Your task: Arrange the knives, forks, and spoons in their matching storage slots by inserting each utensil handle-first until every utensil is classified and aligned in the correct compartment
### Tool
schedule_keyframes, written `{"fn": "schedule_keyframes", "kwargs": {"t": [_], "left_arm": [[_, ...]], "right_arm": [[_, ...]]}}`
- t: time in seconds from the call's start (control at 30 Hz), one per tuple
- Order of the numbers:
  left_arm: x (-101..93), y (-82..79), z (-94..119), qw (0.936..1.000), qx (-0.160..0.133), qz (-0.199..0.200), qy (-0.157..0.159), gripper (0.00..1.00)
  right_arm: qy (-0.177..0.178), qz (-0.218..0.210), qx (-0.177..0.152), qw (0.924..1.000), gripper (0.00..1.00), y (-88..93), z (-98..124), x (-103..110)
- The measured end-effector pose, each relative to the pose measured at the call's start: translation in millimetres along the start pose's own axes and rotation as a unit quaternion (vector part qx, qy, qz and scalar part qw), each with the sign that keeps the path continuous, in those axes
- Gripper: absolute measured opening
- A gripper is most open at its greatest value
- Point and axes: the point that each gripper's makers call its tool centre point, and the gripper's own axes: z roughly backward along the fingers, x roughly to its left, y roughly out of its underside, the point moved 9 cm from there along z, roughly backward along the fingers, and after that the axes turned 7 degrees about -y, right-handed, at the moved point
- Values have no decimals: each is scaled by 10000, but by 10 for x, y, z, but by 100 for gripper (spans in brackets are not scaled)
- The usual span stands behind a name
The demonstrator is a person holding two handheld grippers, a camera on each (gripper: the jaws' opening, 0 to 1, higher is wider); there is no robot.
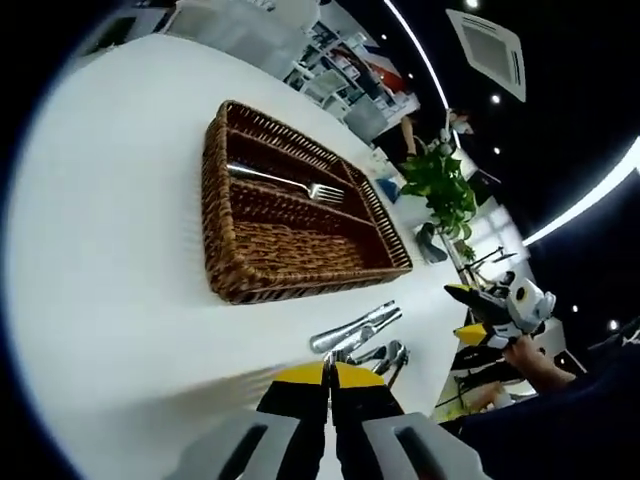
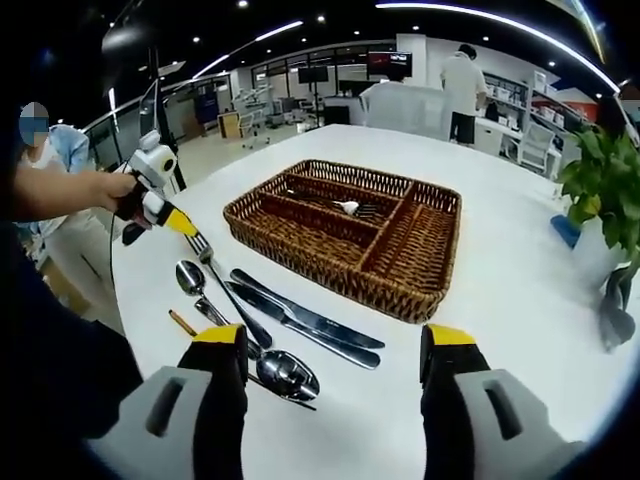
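A brown wicker tray [image 1: 230, 280] [image 2: 330, 275] with long slots stands on the white table, and one fork [image 1: 275, 180] [image 2: 350, 208] lies in a slot. My left gripper [image 1: 328, 372] [image 2: 183, 224] is shut, pinching the tine end of a second fork [image 2: 205, 248] whose handle slants down over the table. Two knives [image 2: 310, 325] [image 1: 355, 328] and two spoons [image 2: 285, 375] [image 1: 388, 356] lie in front of the tray. My right gripper [image 2: 335, 345] [image 1: 463, 312] hovers open above the knives and the near spoon, holding nothing.
A potted plant [image 2: 600, 190] [image 1: 440, 185] and a blue item [image 2: 565, 230] stand at the table's far side. The table edge [image 2: 130, 300] runs close beside the spoons. People stand among desks in the background.
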Motion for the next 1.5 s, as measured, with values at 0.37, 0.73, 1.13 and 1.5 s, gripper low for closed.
{"fn": "schedule_keyframes", "kwargs": {"t": [0.37, 0.73, 1.13, 1.5], "left_arm": [[-215, -23, 37, 9997, -239, -13, 71, 0], [-363, -258, 64, 9960, -884, -95, -5, 0], [-458, -566, 18, 9907, -1332, -205, -202, 0], [-424, -963, -92, 9846, -1691, -97, -438, 0]], "right_arm": [[-48, 39, -62, 10000, 71, -25, -18, -21], [-37, 60, -141, 9999, 72, -73, 9, -68], [17, 57, -209, 9998, 72, -114, 20, -144], [36, 80, -245, 9997, 72, -171, 1, -205]]}}
